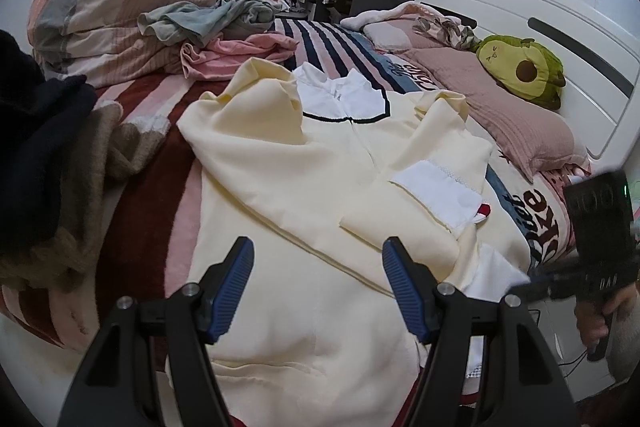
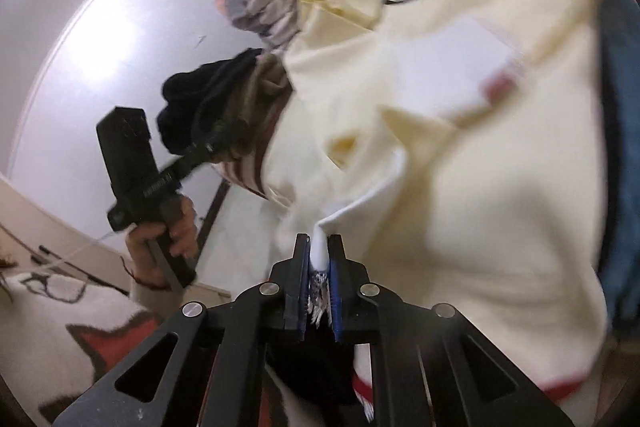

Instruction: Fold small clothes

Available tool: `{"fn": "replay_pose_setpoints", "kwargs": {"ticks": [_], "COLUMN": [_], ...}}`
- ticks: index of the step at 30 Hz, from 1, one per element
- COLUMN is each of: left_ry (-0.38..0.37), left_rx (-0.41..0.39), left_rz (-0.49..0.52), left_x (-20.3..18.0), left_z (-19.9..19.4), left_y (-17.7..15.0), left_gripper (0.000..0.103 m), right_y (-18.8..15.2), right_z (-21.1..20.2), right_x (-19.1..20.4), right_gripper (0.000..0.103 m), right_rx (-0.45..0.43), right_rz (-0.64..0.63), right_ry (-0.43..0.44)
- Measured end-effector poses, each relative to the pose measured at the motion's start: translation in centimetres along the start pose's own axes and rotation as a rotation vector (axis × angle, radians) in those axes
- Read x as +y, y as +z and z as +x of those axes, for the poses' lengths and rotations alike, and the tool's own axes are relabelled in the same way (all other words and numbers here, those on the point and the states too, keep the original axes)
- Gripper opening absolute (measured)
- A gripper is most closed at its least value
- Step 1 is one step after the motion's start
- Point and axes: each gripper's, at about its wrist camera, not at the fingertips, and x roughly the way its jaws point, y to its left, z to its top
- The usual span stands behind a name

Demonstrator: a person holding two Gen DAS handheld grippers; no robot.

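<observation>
Garment: cream jacket (image 1: 328, 187) with white collar (image 1: 340, 95), spread on the striped blanket (image 1: 160, 155) of the bed, one white-cuffed sleeve (image 1: 436, 191) folded across its front.
Left gripper (image 1: 318, 287): jaws spread wide, nothing between them, hovering over the near hem.
Right gripper (image 2: 319, 247): jaws pressed together on a white cuff edge of the jacket, at its right near side.
Far left: heaped clothes (image 1: 208, 23).
Far right: avocado plush (image 1: 524, 67) on a pink pillow (image 1: 504, 119).
</observation>
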Motion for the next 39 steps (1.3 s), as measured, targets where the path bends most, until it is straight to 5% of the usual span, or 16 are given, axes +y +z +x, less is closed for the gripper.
{"fn": "replay_pose_setpoints", "kwargs": {"ticks": [6, 19, 22, 25, 30, 32, 39], "left_ry": [0.018, -0.097, -0.126, -0.118, -0.131, -0.120, -0.065], "left_rx": [-0.016, -0.002, 0.022, 0.044, 0.066, 0.073, 0.081], "left_rz": [-0.002, 0.055, 0.056, 0.065, 0.045, 0.038, -0.033], "left_x": [1.0, 0.9, 0.5, 0.0, -0.1, -0.1, 2.2], "left_z": [0.1, 3.6, 5.2, 6.5, 7.7, 7.9, 6.8], "left_y": [0.6, 2.5, 2.7, 2.7, 2.7, 2.5, 1.7], "left_gripper": [0.063, 0.069, 0.069, 0.069, 0.069, 0.069, 0.069], "right_y": [6.4, 15.3, 15.7, 16.1, 16.4, 15.9, 9.9], "right_z": [1.8, 6.9, 7.9, 7.8, 3.3, 1.3, -3.0], "right_x": [2.1, -0.1, -1.1, -1.6, -0.4, 0.0, -1.5], "right_gripper": [0.003, 0.003, 0.009, 0.039, 0.041, 0.049, 0.058], "right_rx": [-0.030, -0.067, -0.023, -0.014, -0.097, -0.112, -0.091], "right_rz": [-0.089, -0.152, -0.136, -0.123, -0.163, -0.181, -0.119], "right_ry": [0.039, -0.229, -0.226, -0.222, -0.259, -0.285, -0.427]}}
